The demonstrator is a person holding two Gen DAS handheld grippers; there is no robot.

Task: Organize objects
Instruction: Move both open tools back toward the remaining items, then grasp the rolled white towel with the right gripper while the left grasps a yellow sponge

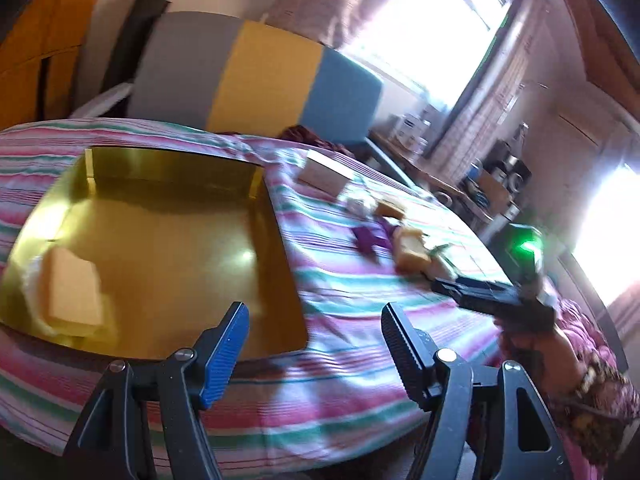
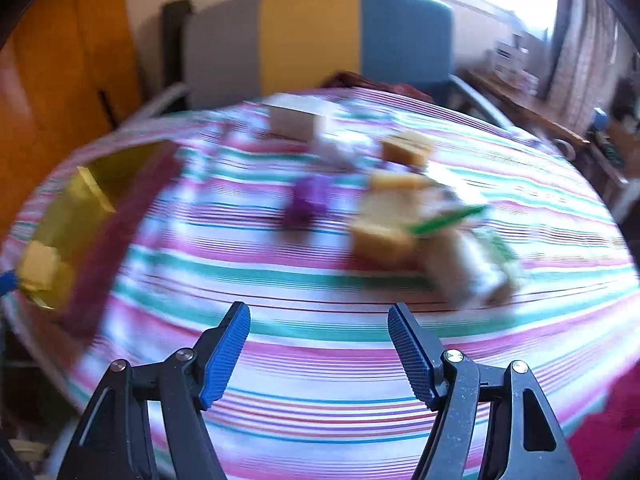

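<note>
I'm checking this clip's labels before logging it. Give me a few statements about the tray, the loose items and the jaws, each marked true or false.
1. The gold tray lies on the striped bedspread. True.
2. The tray holds nothing. False: one tan block lies in its near left corner.
3. The left gripper grips a block. False: its jaws stand open with nothing between them.
4. The right gripper has open jaws. True.
5. A purple item lies on the bedspread, outside the tray. True.

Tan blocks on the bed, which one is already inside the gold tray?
The tan block lying alone in the gold tray's near left corner. The other tan blocks sit clustered on the striped sheet, right of the tray.
</note>
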